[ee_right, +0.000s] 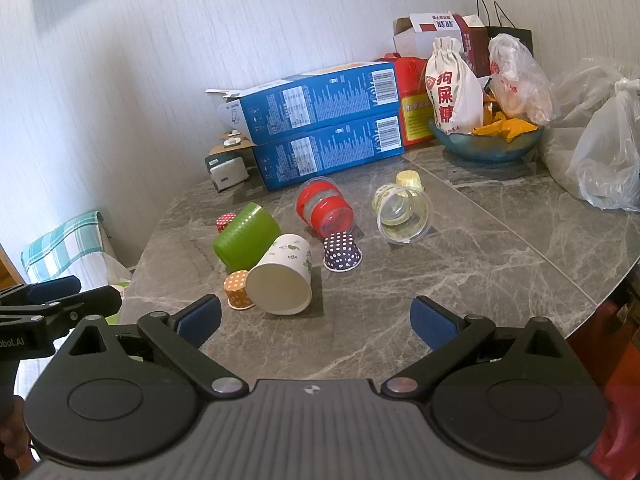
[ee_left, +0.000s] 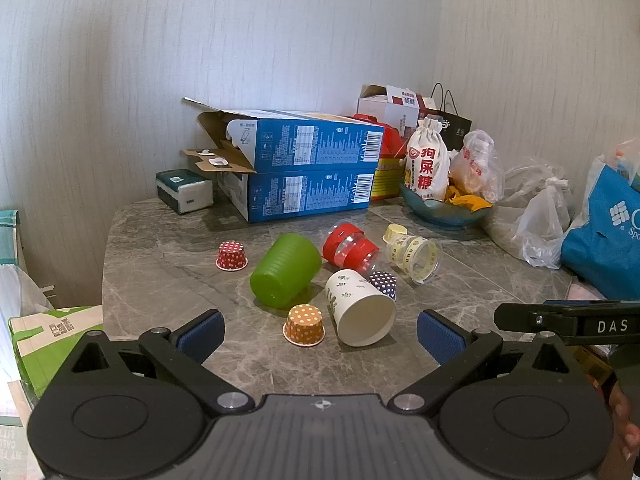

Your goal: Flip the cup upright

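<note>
Several cups lie tipped on the grey marble table (ee_left: 168, 280). A white paper cup with leaf print (ee_left: 358, 306) (ee_right: 282, 274) lies on its side, mouth toward me. A green plastic cup (ee_left: 286, 270) (ee_right: 246, 238) lies on its side to its left. A red-banded clear cup (ee_left: 350, 248) (ee_right: 324, 210) and a yellow-printed clear cup (ee_left: 416, 256) (ee_right: 402, 212) lie on their sides farther back. Small dotted paper cups stand upside down: orange (ee_left: 304, 325) (ee_right: 238, 290), red (ee_left: 231, 255), navy (ee_left: 384, 284) (ee_right: 342, 252). My left gripper (ee_left: 320, 334) and right gripper (ee_right: 316, 318) are open and empty, just short of the white cup.
Two stacked blue boxes (ee_left: 308, 168) (ee_right: 324, 128), a tissue pack (ee_left: 184, 192), a blue bowl with snack bags (ee_left: 444, 208) (ee_right: 486, 142) and plastic bags (ee_left: 540, 220) (ee_right: 600, 160) line the back and right. The table's edge curves at the left (ee_left: 106, 264).
</note>
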A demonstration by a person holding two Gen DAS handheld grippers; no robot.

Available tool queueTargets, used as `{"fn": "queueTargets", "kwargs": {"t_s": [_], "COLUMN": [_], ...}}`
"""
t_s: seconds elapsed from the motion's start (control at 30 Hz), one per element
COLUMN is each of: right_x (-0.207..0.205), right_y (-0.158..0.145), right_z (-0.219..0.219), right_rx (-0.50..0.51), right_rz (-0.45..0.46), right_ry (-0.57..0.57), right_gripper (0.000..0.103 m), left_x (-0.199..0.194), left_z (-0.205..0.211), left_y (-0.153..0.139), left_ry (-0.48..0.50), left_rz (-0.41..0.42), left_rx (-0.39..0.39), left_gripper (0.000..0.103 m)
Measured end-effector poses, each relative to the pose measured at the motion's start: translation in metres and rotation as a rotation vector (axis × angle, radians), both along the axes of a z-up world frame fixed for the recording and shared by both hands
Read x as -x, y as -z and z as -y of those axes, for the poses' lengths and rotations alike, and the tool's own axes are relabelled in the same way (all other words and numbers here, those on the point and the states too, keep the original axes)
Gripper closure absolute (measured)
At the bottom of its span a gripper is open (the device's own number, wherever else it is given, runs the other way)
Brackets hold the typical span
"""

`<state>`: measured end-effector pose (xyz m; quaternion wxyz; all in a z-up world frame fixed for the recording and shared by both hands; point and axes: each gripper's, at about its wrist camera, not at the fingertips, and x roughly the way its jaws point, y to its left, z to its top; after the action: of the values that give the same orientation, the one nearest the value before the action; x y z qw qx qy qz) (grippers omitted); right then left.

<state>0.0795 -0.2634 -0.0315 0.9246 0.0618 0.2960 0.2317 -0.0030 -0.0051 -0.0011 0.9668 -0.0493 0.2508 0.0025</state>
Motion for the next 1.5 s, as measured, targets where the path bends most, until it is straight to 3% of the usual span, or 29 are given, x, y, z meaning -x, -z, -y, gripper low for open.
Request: {"fn": "queueTargets", "kwargs": {"t_s": [0.87,1.03,1.27,1.5], "right_x": [-0.02,-0.036,-0.06,-0.09], "right_y": [0.012,0.014,0.004,0.006], "right_z": [0.002,-0.001,-0.021,-0.045], "right_rx": [-0.029,-0.055,0.011,-0.012], "right_rz": [-0.066,-0.109,-0.092,-0.153], "right_ry": [-0.019,-0.058,-0.087,-0.128], "right_gripper": [0.001,0.001,0.001,0.005], "left_x": [-0.022,-0.027,-0.038,-0.045], "left_z": [-0.003,-0.009,-0.016,-0.033], "left_y": [0.011,0.015,0.017,0.021], "left_ry": [0.013,0.001,-0.024,-0.014], "left_rz": [-0.041,-0.037,-0.023,-0.038], "left_rx": [0.017,0.005,-0.018,0.029], "left_gripper": [0.0,0.0,0.0,0.0]}}
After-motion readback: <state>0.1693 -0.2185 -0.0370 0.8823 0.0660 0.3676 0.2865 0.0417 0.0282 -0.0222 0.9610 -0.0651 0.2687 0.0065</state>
